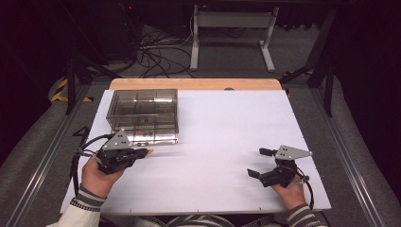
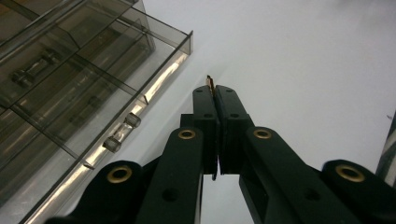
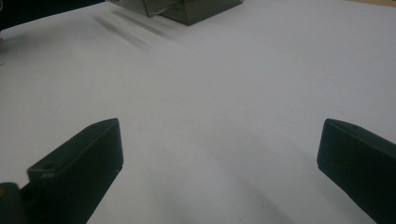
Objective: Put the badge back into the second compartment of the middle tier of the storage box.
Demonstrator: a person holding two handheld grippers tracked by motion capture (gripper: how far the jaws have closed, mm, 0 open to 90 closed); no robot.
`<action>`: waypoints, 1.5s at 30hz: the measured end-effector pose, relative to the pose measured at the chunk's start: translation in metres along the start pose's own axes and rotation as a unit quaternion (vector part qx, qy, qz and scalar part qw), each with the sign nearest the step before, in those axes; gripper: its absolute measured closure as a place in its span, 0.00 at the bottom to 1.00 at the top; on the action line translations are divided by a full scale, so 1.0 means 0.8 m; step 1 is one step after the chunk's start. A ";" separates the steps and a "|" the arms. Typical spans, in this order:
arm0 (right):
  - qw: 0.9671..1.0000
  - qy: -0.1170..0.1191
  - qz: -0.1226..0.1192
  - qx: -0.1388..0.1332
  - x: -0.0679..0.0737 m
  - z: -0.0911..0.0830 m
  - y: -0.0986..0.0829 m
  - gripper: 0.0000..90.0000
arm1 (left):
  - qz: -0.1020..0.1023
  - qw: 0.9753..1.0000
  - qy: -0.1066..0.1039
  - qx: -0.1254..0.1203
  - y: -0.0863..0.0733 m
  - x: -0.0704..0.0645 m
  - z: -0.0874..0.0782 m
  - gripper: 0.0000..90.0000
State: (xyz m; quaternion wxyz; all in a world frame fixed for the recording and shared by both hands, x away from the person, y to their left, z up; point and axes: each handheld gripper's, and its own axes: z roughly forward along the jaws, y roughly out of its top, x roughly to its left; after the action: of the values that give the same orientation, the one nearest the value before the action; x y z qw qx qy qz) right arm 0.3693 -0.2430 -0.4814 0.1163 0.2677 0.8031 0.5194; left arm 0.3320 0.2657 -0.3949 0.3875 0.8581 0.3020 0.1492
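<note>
Left gripper (image 2: 214, 91) clamps a thin sliver (image 2: 210, 83); right gripper (image 1: 259, 162) rests released.

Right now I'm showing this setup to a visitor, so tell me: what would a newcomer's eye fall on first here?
First, the smoky clear compartment box at the far left of the white table. Next, the left gripper just in front of that box, jaws shut on a thin sliver too small to identify. Then the right gripper at the near right, jaws wide open over bare table.
</note>
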 end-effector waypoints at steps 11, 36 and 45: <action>1.000 0.001 0.001 0.000 0.000 0.000 0.000 0.01 | -0.029 0.999 -0.004 -0.028 0.005 0.018 0.002 0.99; 1.000 0.001 -0.004 0.003 0.001 0.001 0.000 0.01 | -0.068 0.996 0.044 -0.048 0.006 0.053 0.031 0.98; 1.000 0.000 -0.004 0.004 0.001 0.001 0.000 0.01 | -0.076 0.994 0.062 -0.048 0.004 0.064 0.042 0.98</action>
State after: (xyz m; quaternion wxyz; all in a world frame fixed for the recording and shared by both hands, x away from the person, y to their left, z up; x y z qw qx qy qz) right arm 0.3692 -0.2421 -0.4816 0.1176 0.2645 0.8062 0.5160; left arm 0.3897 0.2772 -0.4132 0.4191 0.8021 0.3821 0.1872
